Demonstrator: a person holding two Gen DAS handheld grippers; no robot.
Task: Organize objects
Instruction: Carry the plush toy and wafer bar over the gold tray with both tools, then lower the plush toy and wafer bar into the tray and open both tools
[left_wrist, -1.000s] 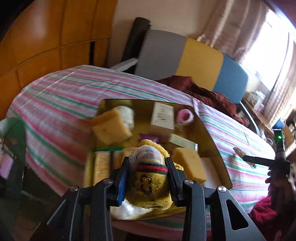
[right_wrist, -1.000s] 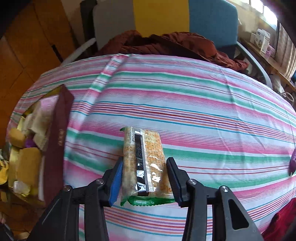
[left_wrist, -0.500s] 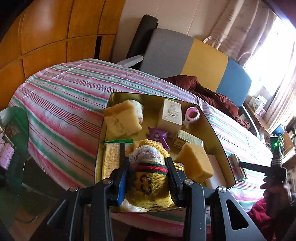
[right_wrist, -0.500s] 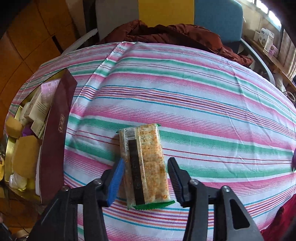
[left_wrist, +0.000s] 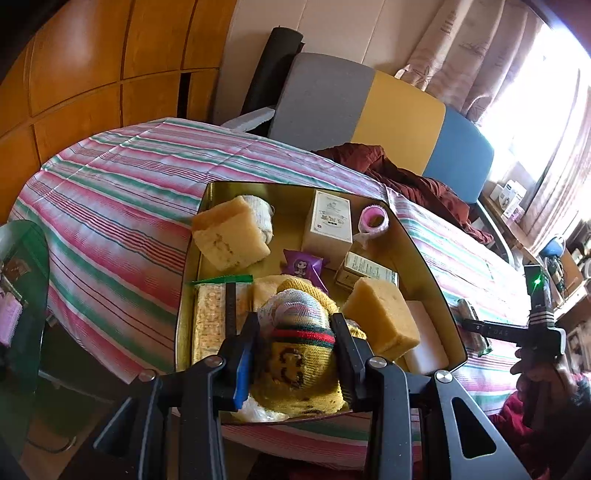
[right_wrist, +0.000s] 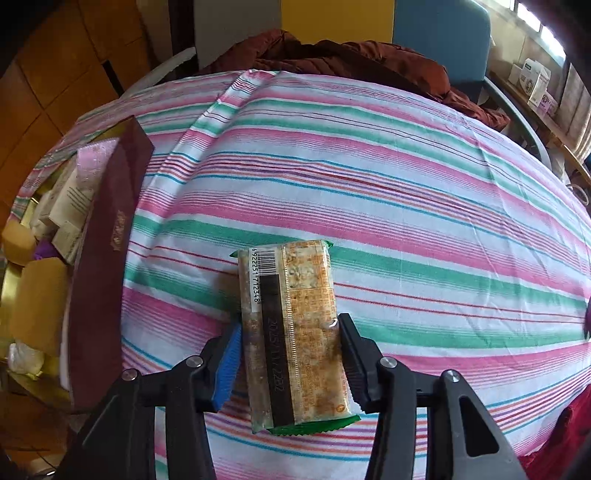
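Right tool lowered over the cracker pack since a second ago, when the pack lay further ahead of the tips; the pack now fills more of the gap, its near half between the jaws and its barcode end projecting beyond them. The jaws are closing, the blue pad just beside the pack's left edge and the black pad at or very near its right edge, so a firm clamp cannot be confirmed; the pack lies flat on the striped surface, to the right of the maroon wall of the box. The change suggests a pick-up is about to begin, probably with the box as the destination. Left tool unchanged over the same interval: clamped on a yellow knitted sock with a red and green band, held above the near edge of the gold-lined box, which already contains sponges, small cartons, a second cracker pack and a pink roll
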